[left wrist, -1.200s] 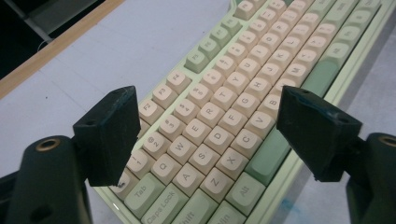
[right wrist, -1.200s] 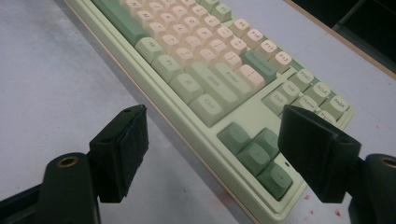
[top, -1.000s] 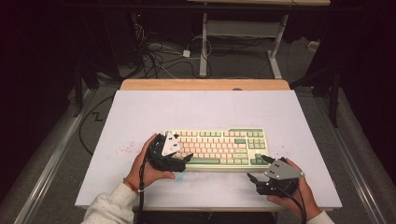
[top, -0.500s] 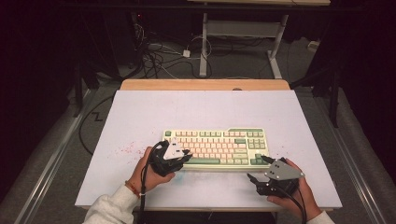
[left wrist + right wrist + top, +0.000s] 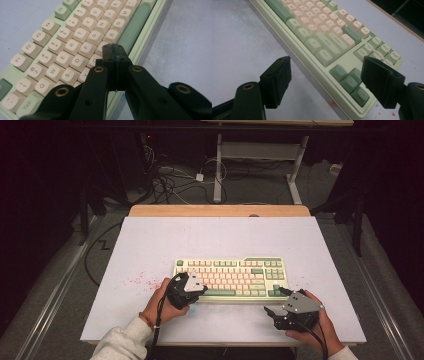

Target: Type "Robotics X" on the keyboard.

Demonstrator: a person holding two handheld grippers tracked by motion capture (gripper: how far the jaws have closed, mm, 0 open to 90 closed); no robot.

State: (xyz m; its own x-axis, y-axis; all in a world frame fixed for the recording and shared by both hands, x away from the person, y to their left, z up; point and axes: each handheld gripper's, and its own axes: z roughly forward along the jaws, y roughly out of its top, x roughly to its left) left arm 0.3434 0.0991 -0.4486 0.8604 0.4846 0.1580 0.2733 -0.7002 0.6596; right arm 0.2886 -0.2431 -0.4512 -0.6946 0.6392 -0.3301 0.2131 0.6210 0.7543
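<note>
A pale green keyboard (image 5: 235, 275) with cream and green keys lies on the white table top (image 5: 220, 240). My left gripper (image 5: 200, 289) is at the keyboard's near left corner. In the left gripper view this gripper (image 5: 115, 53) is shut, pads together, with nothing between them. Its jaws have just been closing. The tips hang over the bottom letter row of the keyboard (image 5: 75, 50), beside the green space bar (image 5: 132, 27). My right gripper (image 5: 275, 302) stands open near the front right corner. Its jaws (image 5: 329, 80) frame the arrow keys of the keyboard (image 5: 324, 37) without touching them.
Red specks (image 5: 140, 280) mark the table top left of the keyboard. A wooden strip (image 5: 220, 211) runs along the far edge. Beyond it, cables (image 5: 170, 185) lie on the floor by a white desk frame (image 5: 218, 170). The front edge is close under both hands.
The left gripper's jaws have gone from wide open to shut, and that hand has turned a little at the keyboard's corner. The right gripper has kept still.
</note>
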